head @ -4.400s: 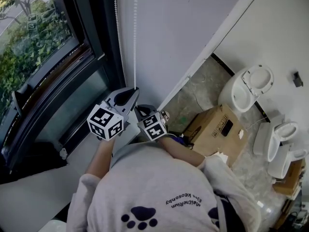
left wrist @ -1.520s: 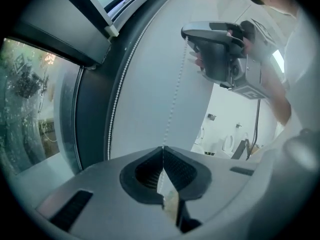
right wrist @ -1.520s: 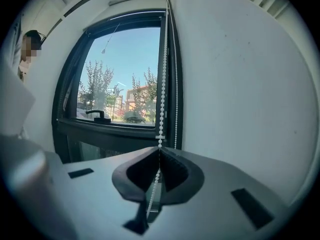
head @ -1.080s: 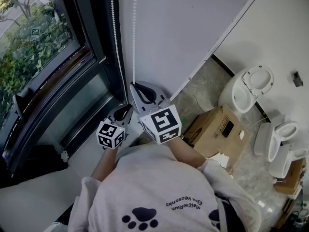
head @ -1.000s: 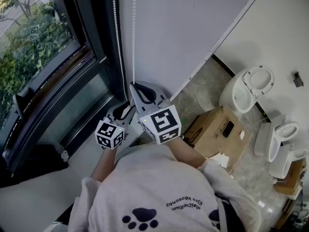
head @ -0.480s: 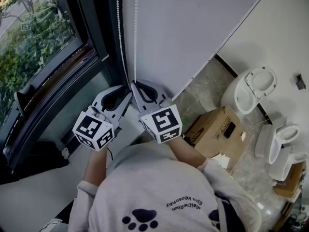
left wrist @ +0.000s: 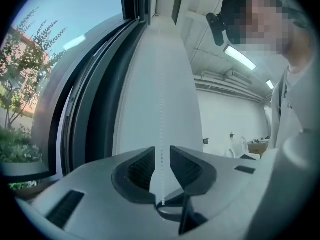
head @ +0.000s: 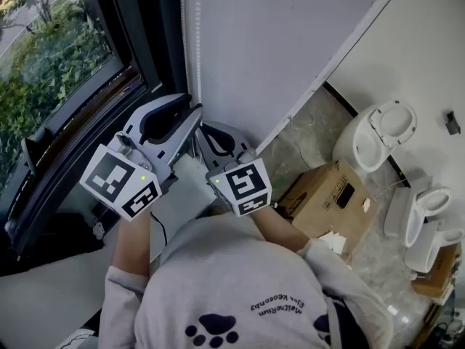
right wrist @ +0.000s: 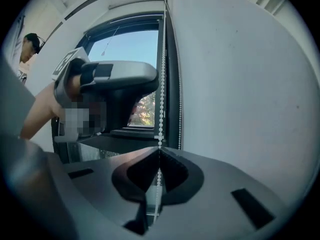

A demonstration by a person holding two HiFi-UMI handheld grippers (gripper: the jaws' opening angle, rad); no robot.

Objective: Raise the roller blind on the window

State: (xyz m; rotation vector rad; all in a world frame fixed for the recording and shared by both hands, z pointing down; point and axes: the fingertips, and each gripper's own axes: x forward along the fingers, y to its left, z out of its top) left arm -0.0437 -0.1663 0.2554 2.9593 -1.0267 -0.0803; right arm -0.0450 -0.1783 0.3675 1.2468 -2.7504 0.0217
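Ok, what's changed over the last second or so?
The left gripper has climbed from low beside the right gripper to above it, along the bead chain. Its jaws are apart with the chain between them and have just been closing a little. The right gripper has stayed where it was, shut on the bead chain. Nothing else has moved.

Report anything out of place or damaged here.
The bead chain hangs straight, undamaged. Odd only: several toilet bowls sit on the floor beside a cardboard box, apparently stored rather than installed.
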